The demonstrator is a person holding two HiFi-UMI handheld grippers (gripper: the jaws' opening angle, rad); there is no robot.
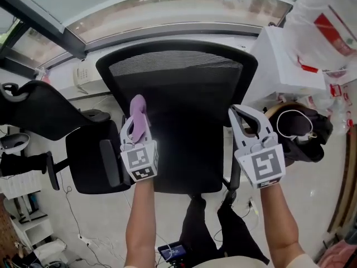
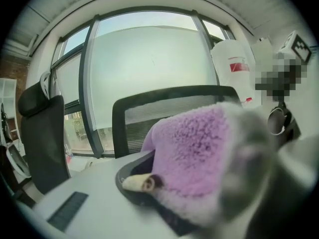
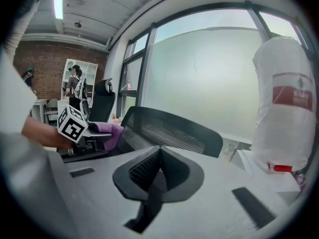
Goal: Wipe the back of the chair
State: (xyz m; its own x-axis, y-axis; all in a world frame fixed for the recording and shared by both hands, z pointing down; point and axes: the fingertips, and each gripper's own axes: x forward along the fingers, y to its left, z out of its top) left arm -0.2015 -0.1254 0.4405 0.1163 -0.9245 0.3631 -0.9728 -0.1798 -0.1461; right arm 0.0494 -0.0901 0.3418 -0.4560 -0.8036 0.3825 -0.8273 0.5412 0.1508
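Note:
A black mesh-backed office chair (image 1: pixel 175 71) stands in front of me, its back toward the window. My left gripper (image 1: pixel 138 115) is shut on a purple fluffy cloth (image 1: pixel 139 109) and hovers at the left side of the chair back, over the seat. The cloth (image 2: pixel 199 153) fills the left gripper view, with the chair's top rim (image 2: pixel 149 108) behind it. My right gripper (image 1: pixel 240 116) is shut and holds nothing, beside the right edge of the chair back. From the right gripper view, the mesh back (image 3: pixel 169 131) lies ahead and the cloth (image 3: pixel 107 131) is at its left.
A second black chair (image 1: pixel 44 110) stands close on the left. White plastic bags (image 1: pixel 329 27) and a white box (image 1: pixel 284 60) crowd the right, with a dark bag (image 1: pixel 298 130) below them. A phone (image 1: pixel 82 74) sits by the window sill. Cables lie on the floor (image 1: pixel 83 239).

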